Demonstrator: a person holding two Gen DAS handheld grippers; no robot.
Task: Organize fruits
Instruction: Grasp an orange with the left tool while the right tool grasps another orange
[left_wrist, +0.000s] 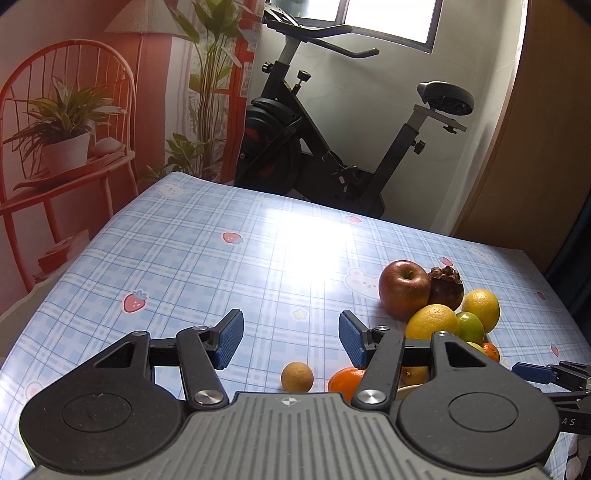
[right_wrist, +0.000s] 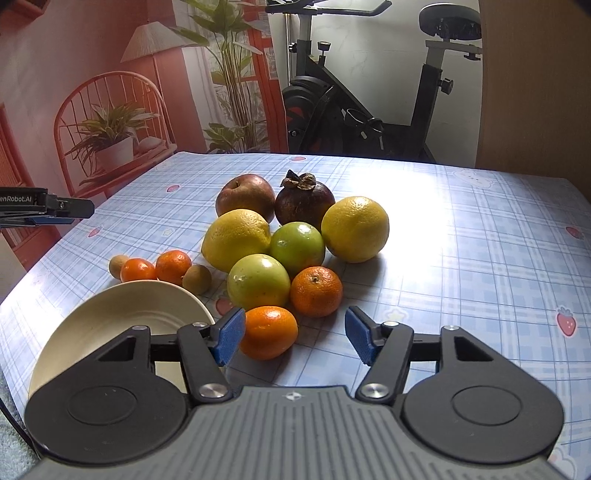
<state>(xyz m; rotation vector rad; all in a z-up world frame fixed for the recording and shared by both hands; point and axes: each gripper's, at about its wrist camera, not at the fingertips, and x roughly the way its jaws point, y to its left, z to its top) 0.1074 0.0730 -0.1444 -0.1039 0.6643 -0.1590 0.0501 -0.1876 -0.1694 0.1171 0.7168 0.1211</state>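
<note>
- Right gripper (right_wrist: 294, 339): jaws apart, empty, low centre of the right wrist view; nearest tangerine (right_wrist: 269, 331) just beside its left pad.
- Left gripper (left_wrist: 291, 338): jaws apart, empty.
- Plate (right_wrist: 110, 317): lower left, bare.
- Advice: centre the jaws on the tangerine, close gently.

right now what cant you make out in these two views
- Cream round plate: near part hidden by the right gripper body, right wrist view.
- Same plate, left wrist view: only a sliver shows under the left gripper.
- Small orange mandarins: mostly hidden behind the left gripper's linkage.
</note>
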